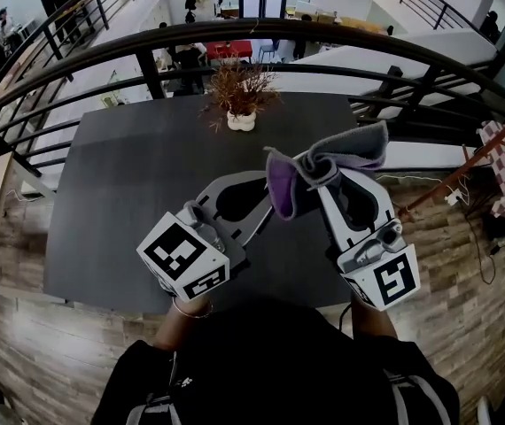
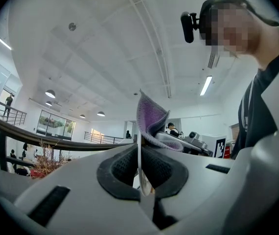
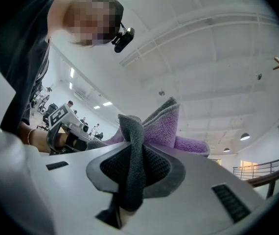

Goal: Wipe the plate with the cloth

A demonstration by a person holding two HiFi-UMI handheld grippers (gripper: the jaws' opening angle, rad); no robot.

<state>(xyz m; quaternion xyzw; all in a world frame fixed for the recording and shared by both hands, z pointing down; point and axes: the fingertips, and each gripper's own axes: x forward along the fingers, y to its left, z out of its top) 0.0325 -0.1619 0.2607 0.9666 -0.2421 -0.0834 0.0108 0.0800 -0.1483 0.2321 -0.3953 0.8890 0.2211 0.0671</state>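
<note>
Wiping in mid-air over the table (image 1: 128, 202) calls for a steady anchor. The left gripper (image 2: 142, 177) should hold the plate rigid while the right gripper (image 3: 132, 168) does the work. I judge the best stroke drags the cloth's loose fold flat along the plate's face, rim to centre, with light pressure. The plate is pinched only at its edge, so a hard push could lever it out of the pads.

Both grippers are held up well above the table, tips close together. The right one is clenched on the cloth (image 1: 328, 162): a grey strip of it is squeezed between the pads, and the purple bulk is bunched above and beyond the tips. The left one is clamped tight on the plate (image 2: 140, 151), which shows edge-on as a thin pale line standing upright between its pads. In the left gripper view, a purple fold of cloth drapes over the plate's upper edge just beyond the jaws and appears to touch it, so cloth and plate seem to meet.
</note>
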